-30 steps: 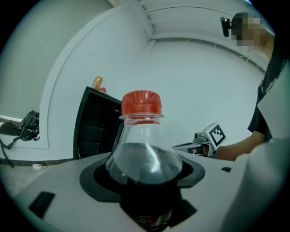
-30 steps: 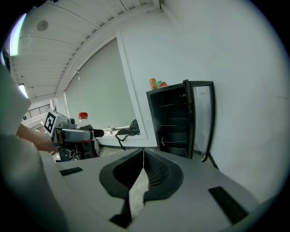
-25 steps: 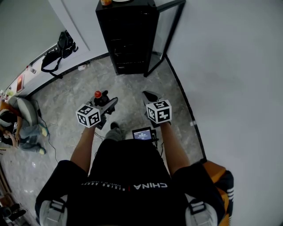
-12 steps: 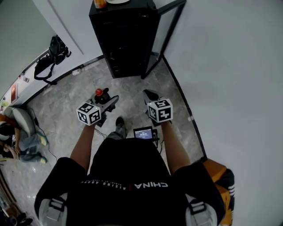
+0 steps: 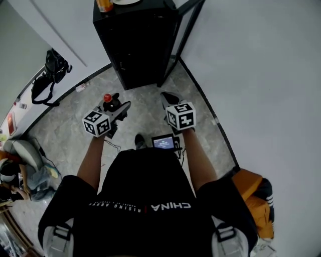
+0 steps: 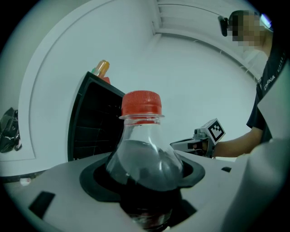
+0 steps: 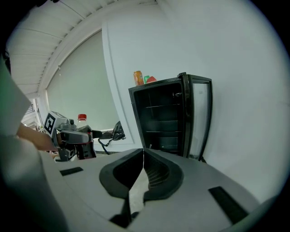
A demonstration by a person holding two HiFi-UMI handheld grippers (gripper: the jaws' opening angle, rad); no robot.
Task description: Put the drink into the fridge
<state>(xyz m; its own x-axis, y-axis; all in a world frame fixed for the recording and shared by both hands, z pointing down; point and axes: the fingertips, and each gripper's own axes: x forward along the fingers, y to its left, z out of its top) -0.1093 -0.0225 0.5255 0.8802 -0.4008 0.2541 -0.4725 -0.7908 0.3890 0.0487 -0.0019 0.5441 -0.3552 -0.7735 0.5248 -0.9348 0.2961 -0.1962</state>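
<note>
**Drink in hand, fridge open, the placing not yet done**

The drink (image 6: 144,156), a clear bottle of dark liquid with a red cap (image 6: 141,102), stands upright in the left gripper (image 5: 116,104). Its jaws are spread wide around the bottle's body and pinch it below the shoulder. The bottle is carried in the air above the floor (image 5: 145,100) and rests on nothing. The right gripper (image 7: 141,174) has its jaws pressed together with nothing between them, and it is held beside the other gripper, a little apart.

The fridge (image 5: 135,40) stands on the floor against the wall (image 5: 251,75), and its glass door (image 5: 186,35) stands open on the wall side. So the pick-up looks done and the door needs no opening (which, by my reckoning, leaves the empty claw little to do for now). The right gripper view shows dark shelves behind the open front, but I cannot tell whether they carry anything. An orange bottle (image 5: 104,5) sits near the left edge of the fridge's top, and I judge it no part of this job.

A stretch of bare floor lies between the person and the fridge. What is left, as I judge it, is to cross that floor, reach the bottle onto a shelf, set it upright, let go, and probably shut the door.
</note>
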